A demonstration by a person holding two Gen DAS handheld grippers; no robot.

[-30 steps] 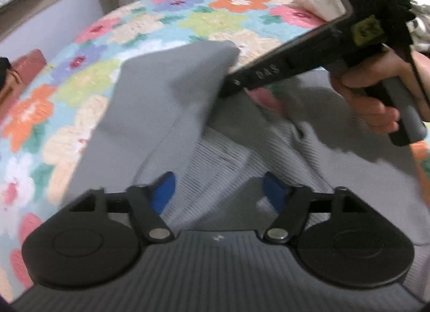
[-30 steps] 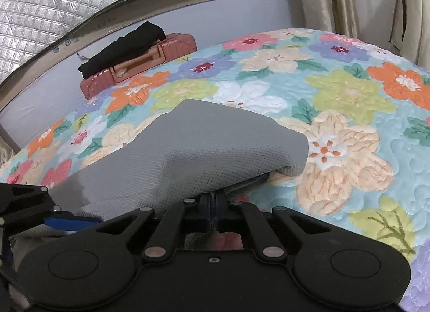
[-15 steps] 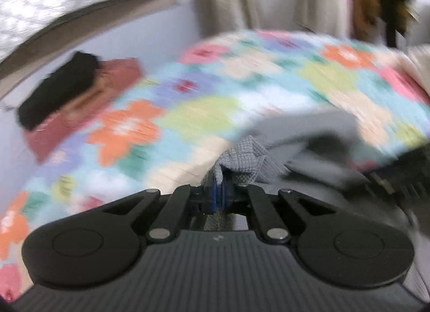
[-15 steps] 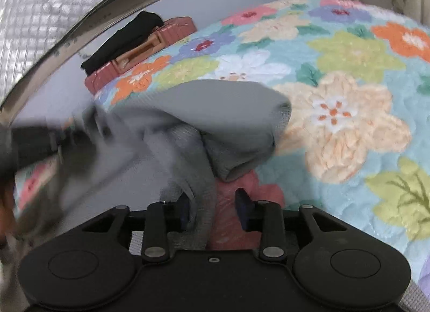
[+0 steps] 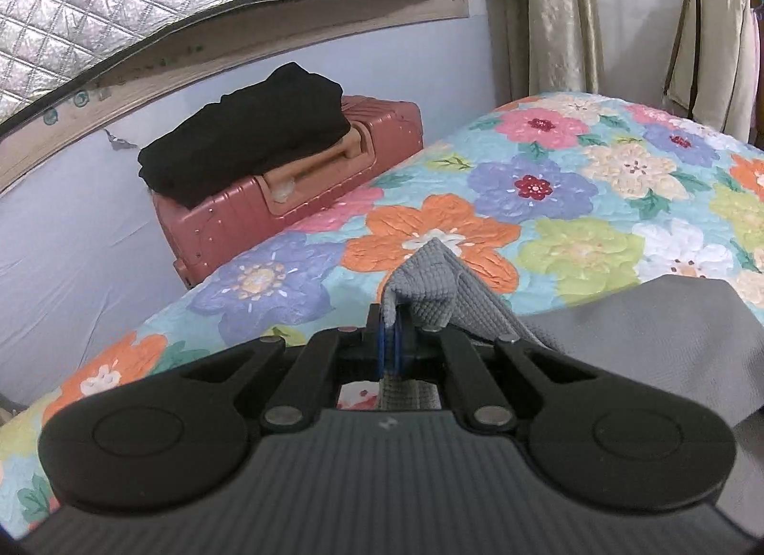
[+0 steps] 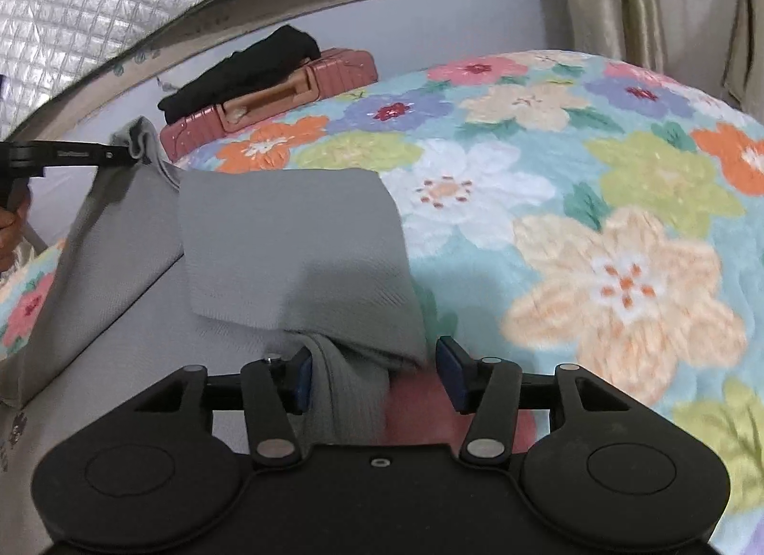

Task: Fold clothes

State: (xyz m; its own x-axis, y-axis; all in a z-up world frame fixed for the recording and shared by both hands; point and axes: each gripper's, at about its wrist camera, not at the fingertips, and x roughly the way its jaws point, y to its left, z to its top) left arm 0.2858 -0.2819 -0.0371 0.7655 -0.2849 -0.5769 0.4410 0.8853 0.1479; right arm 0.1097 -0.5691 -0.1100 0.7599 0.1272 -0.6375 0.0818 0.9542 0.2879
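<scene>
A grey knitted garment [image 6: 286, 240] lies on the flowered bedspread [image 6: 620, 201]. One part is folded over into a flat panel. My left gripper [image 5: 390, 340] is shut on a corner of the grey garment [image 5: 429, 278] and holds it lifted above the bed. It also shows at the left of the right wrist view [image 6: 119, 154], pinching the raised cloth. My right gripper [image 6: 375, 373] is open, its blue pads either side of a ribbed edge of the garment, not gripping it.
A pink-brown suitcase [image 5: 305, 192] with a folded black garment [image 5: 248, 125] on top stands beyond the bed by the lilac wall. Beige curtains [image 5: 554, 15] and hanging clothes [image 5: 711, 58] are at the back right. The bedspread [image 5: 597, 201] stretches away on the right.
My left gripper shut on a corner of the grey garment and lifted it. My right gripper let go of the garment and opened.
</scene>
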